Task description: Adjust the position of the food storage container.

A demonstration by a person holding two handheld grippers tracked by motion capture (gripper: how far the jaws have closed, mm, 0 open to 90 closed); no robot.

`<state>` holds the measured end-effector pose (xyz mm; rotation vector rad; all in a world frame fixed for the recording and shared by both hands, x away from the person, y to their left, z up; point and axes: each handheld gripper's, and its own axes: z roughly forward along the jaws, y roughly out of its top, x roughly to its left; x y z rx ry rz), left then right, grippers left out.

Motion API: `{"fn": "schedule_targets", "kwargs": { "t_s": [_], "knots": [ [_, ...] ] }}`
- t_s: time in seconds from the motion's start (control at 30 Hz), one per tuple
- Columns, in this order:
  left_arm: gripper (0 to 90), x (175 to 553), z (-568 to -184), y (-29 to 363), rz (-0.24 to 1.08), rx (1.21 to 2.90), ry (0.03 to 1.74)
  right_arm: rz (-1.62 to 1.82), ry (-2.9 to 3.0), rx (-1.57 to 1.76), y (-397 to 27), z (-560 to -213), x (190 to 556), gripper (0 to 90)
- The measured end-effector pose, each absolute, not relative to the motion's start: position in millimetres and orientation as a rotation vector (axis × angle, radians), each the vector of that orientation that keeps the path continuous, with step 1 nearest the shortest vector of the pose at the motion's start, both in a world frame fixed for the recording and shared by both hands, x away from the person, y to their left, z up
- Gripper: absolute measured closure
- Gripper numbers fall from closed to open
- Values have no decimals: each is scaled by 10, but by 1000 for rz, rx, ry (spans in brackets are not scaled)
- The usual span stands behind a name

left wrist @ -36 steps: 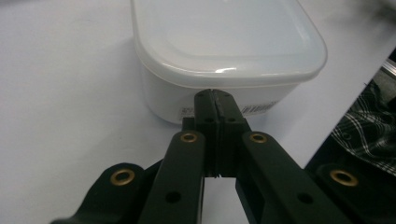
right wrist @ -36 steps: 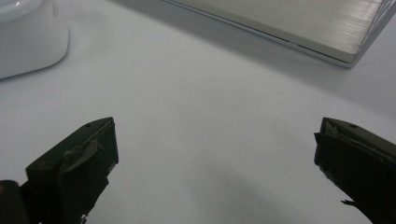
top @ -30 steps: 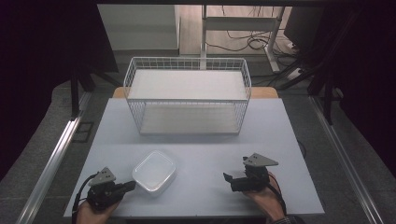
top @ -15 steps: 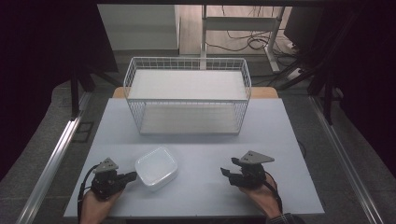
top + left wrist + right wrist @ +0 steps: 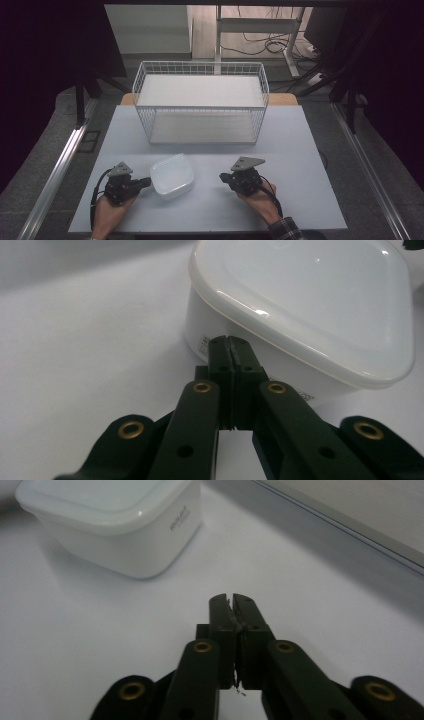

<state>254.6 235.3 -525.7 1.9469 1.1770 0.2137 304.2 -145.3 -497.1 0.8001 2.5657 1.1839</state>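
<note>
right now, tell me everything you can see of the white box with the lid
The white box is a squarish, round-cornered tub of milky plastic, with a slightly domed, glossy lid pressed on and overhanging the wall. Small dark print runs along one side and a small label along another. It sits upright and closed on the pale table, in front of the wire basket. The shut left gripper has its tips at the box's wall, seemingly touching; the right gripper is apart.

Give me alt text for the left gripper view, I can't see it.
A shut black tool points at the side wall of a white lidded container, its tips at or just short of the wall. The container sits on a white table.
</note>
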Motion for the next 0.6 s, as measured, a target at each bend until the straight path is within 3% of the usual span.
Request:
{"fn": "schedule_targets", "kwargs": {
  "t_s": [0.33, 0.6],
  "knots": [
    [900, 2831, -5261, 2150, 168, 1954, 1129, 1201, 2566, 926, -1097, -5088, 3349, 888],
    [900, 2963, -5259, 1891, 119, 1968, 1078, 1152, 2536, 988, -1123, -5120, 3368, 888]
  ]
}}
